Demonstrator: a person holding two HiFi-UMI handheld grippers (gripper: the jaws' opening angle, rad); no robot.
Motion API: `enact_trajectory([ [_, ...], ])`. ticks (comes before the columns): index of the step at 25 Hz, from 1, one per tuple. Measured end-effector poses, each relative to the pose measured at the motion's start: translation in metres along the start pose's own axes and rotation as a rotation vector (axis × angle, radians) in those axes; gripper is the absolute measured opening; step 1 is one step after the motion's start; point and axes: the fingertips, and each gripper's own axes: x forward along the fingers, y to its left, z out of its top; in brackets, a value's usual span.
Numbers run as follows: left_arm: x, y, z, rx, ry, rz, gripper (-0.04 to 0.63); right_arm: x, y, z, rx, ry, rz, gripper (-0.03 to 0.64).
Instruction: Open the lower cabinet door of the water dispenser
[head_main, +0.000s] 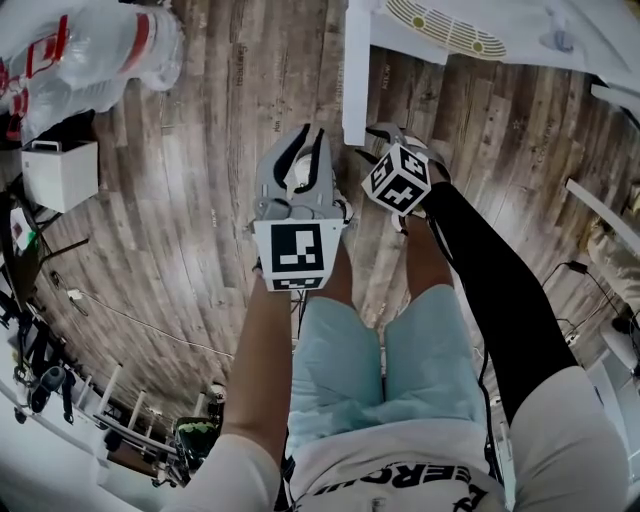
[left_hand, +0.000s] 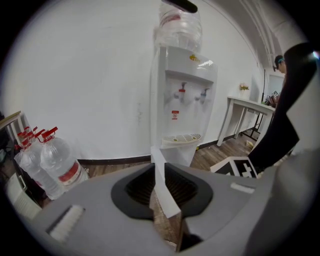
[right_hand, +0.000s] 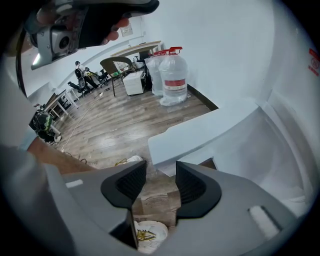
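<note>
Pale blue shorts (head_main: 385, 365), a black right sleeve (head_main: 500, 290), grey left gripper (head_main: 309, 140).

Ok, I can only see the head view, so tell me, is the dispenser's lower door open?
Observer: Yes. The right gripper view looks past the swung-out door into the cabinet, its white inside walls showing.
Operator: Anything held on that side?
Observer: No. The right gripper has its fingers apart, with only floor between them.
Operator: And the left?
Observer: In the left gripper view the door's edge sits in the gap between the left gripper's fingers; I can't tell whether they touch it.
</note>
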Motion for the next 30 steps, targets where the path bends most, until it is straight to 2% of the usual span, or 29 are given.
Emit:
enact_trajectory([
  [30, -0.033, 0.108, -0.014, -0.046, -0.001, 0.054, 0.060, 0.044, 0.019, 0.092, -0.052, 0.042, 0.018, 0.169],
])
